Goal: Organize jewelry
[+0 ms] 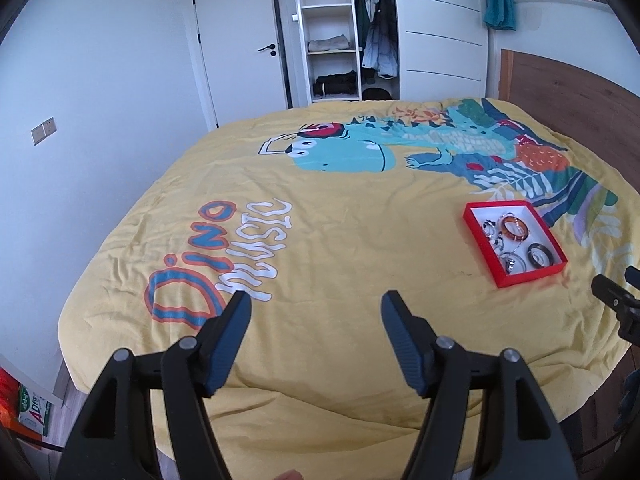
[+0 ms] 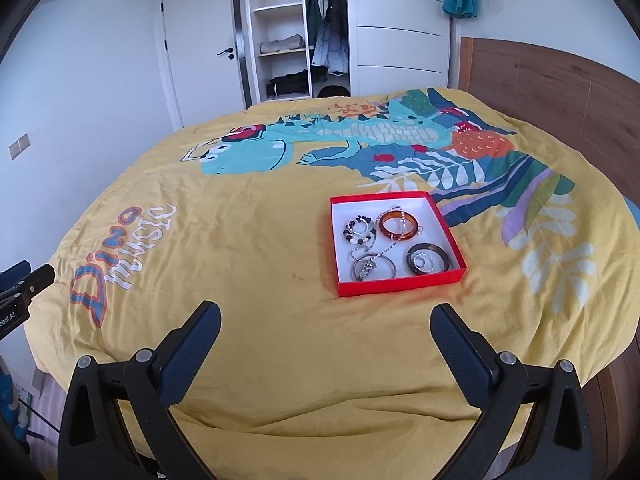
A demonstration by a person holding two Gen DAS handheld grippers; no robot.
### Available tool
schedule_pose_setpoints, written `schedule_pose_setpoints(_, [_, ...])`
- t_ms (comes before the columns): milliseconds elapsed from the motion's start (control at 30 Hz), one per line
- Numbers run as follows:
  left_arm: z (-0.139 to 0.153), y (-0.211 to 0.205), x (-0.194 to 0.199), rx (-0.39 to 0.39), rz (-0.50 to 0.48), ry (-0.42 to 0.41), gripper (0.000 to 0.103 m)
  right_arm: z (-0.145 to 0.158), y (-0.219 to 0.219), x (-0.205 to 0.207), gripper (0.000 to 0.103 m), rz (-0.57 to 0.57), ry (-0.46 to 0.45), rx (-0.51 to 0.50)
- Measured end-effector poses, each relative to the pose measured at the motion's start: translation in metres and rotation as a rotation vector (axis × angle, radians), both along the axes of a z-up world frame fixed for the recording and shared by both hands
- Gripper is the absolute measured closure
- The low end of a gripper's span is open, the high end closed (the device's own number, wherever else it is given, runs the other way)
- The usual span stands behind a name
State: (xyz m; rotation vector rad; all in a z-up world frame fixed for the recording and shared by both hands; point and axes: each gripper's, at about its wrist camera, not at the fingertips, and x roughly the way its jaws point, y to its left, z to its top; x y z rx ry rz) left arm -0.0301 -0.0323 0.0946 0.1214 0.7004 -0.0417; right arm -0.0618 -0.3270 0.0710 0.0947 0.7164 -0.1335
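Red jewelry tray (image 2: 400, 286) sits on the yellow duvet (image 2: 260, 248), bangles and chains all inside it, likely sorted. Right gripper (image 2: 326, 334) just short of the tray, left gripper (image 1: 316, 320) further left; both jaws apart, empty, probably done.

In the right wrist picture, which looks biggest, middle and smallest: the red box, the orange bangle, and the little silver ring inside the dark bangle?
Largest to smallest, as they look in the right wrist view:
1. red box
2. orange bangle
3. little silver ring
All three sit close together, so nearness hardly changes the order.
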Motion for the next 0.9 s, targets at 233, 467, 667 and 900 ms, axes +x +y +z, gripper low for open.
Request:
schedule_pose_setpoints(233, [-0.002, -0.002, -0.003, 0.009, -0.001, -0.004, 0.037, -0.006, 0.001, -0.001, 0.000, -0.001, 0.008, -0.008])
schedule_pose_setpoints(467, [-0.003, 0.002, -0.002, -0.002, 0.002, 0.001, 0.037, -0.008, 0.001, -0.001, 0.000, -0.005, 0.011, -0.008])
schedule_pose_setpoints(667, [-0.010, 0.001, 0.001, -0.005, 0.000, 0.019, 0.037, -0.012, -0.001, 0.001, 0.000, -0.009, 0.024, -0.007])
schedule_pose_setpoints(900, [-0.019, -0.002, 0.006, -0.006, 0.000, 0.042, 0.037, -0.020, -0.003, 0.005, 0.000, -0.014, 0.043, -0.007])
